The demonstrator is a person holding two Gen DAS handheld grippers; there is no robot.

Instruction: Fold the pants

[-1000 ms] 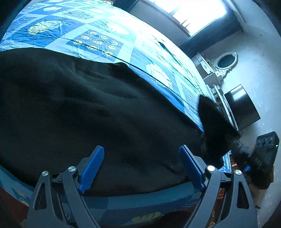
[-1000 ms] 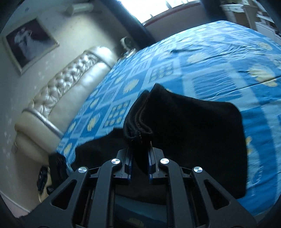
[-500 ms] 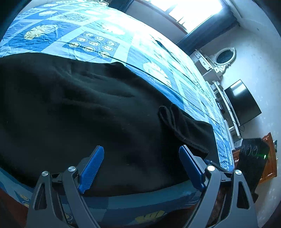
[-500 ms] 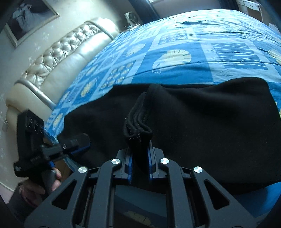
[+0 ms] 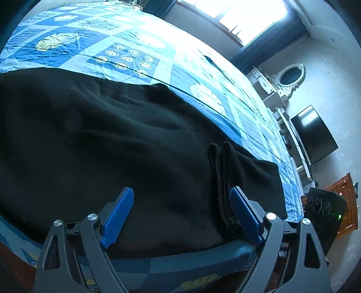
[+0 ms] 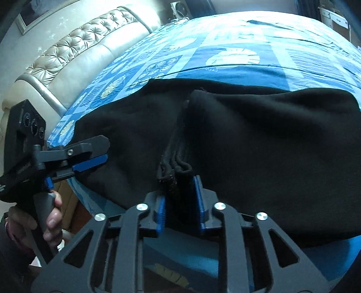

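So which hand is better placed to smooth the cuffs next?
Probably right: the right gripper has the cuffs between its just-opening jaws; the left gripper hangs open beside them.

Black fleece pants (image 5: 112, 146) run off left edge in left wrist view; lower hem hidden behind tool frame. Framed wall picture (image 6: 24, 19) cropped at corner. Hand (image 6: 48, 216) partly cut off, blurred. Blue patterned bedsheet (image 5: 135, 51) overexposed near window.

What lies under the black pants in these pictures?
The pants lie on a blue patterned bedspread, which shows around them. The part of it beneath the cloth is covered, so nothing there can be seen.
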